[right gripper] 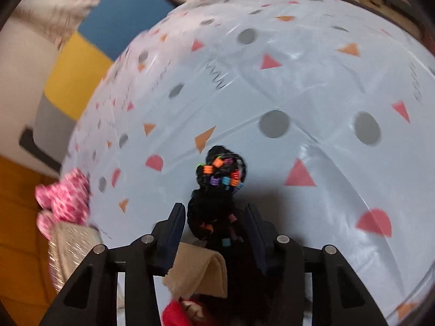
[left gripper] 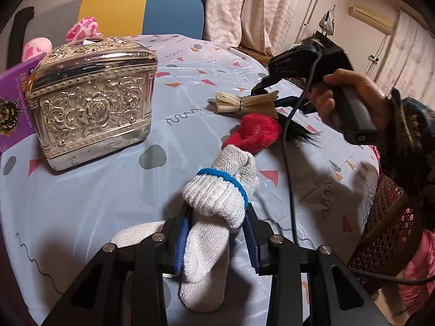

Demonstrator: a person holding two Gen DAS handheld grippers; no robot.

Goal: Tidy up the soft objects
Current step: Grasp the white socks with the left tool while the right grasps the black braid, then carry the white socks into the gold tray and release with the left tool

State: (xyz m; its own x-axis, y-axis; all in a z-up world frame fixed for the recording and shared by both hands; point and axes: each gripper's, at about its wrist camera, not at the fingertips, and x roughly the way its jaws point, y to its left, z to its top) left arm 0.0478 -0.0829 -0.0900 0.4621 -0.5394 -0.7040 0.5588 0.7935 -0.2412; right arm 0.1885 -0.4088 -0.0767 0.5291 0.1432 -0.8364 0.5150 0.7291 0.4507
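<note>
Left wrist view: white knit gloves [left gripper: 217,212], bottom centre on the counter [left gripper: 108,190], pinched in left tongs [left gripper: 217,241]. Right tongs [right gripper: 214,225] spread around black beaded hair piece [right gripper: 217,190], not gripping. Pickup step; next, squeeze and lift.

Both views look from close above, slanting down along each claw at the worktop [left gripper: 108,190]; shared are the red plush [left gripper: 254,131] and tan fabric [right gripper: 195,271] at six o'clock.

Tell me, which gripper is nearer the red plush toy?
Right. The right gripper hovers just beyond the red plush toy; the left gripper is farther back, clamping the white sock.
</note>
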